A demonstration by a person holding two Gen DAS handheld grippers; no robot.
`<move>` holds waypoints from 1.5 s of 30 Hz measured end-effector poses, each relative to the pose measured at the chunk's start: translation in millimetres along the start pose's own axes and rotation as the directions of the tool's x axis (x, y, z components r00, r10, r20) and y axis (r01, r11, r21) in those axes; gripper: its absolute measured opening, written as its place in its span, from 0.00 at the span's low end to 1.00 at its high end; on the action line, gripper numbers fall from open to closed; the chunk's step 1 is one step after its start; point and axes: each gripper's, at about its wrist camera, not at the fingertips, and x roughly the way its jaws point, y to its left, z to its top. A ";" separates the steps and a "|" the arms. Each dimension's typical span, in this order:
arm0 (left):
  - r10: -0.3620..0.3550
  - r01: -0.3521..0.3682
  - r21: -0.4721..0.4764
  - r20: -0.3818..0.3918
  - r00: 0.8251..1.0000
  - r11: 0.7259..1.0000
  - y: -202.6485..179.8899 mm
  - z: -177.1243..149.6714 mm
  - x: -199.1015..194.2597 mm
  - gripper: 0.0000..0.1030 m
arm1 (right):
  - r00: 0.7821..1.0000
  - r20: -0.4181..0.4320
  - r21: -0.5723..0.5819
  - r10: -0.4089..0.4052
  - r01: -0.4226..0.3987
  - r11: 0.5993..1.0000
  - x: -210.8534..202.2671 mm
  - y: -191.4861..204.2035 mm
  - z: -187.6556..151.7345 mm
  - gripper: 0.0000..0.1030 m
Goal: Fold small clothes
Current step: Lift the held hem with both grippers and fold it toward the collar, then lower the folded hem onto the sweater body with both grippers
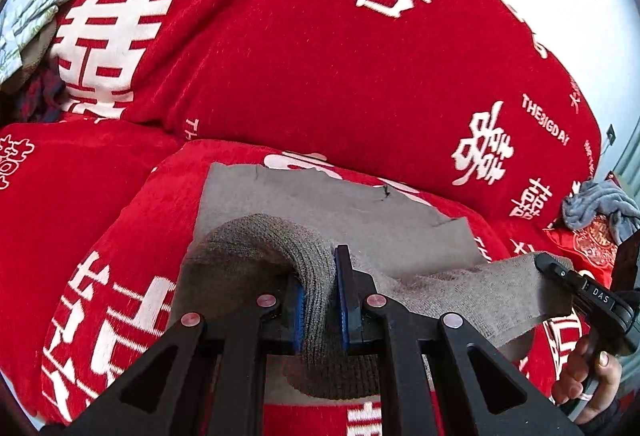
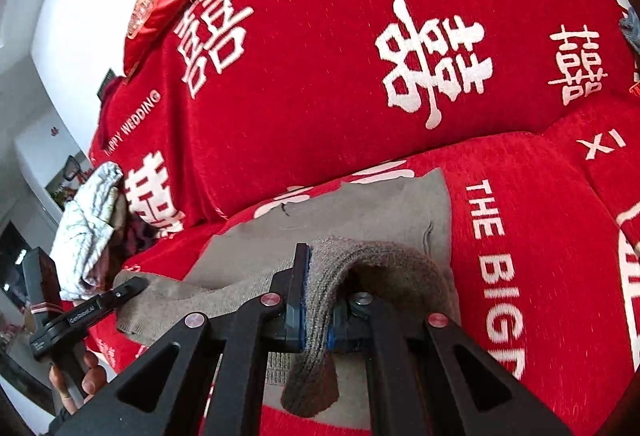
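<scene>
A grey-brown knitted garment [image 1: 360,211] lies on the red sofa seat cushion [image 1: 132,211]; it also shows in the right wrist view [image 2: 360,203]. My left gripper [image 1: 320,300] is shut on its ribbed hem at the left end, bunched between the blue pads. My right gripper [image 2: 316,300] is shut on the ribbed hem at the right end. Both ends are lifted a little above the flat back part. The right gripper also appears at the right of the left wrist view [image 1: 560,268], and the left gripper at the left of the right wrist view [image 2: 128,288].
The red sofa backrest [image 1: 320,75] with white characters rises behind. A pile of light patterned clothes [image 1: 28,19] lies at the sofa's left end. A grey cloth [image 1: 600,203] and a red cushion [image 1: 592,244] lie at its right end. White wall behind.
</scene>
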 end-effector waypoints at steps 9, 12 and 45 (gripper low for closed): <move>0.030 -0.032 -0.042 -0.063 0.998 0.999 11.2 16.0 39.9 0.14 | 0.997 -0.068 -0.017 -0.047 0.046 0.999 43.7 -2.4 17.1 0.07; 0.041 -0.044 -0.037 -0.075 0.996 0.998 10.8 22.3 49.2 0.14 | 0.994 -0.084 -0.014 -0.065 0.064 0.998 53.9 -4.3 23.2 0.07; 0.115 -0.115 0.008 -0.161 0.980 0.993 3.0 71.6 141.9 0.14 | 0.966 -0.202 -0.027 -0.163 0.161 0.987 147.4 -34.5 61.9 0.07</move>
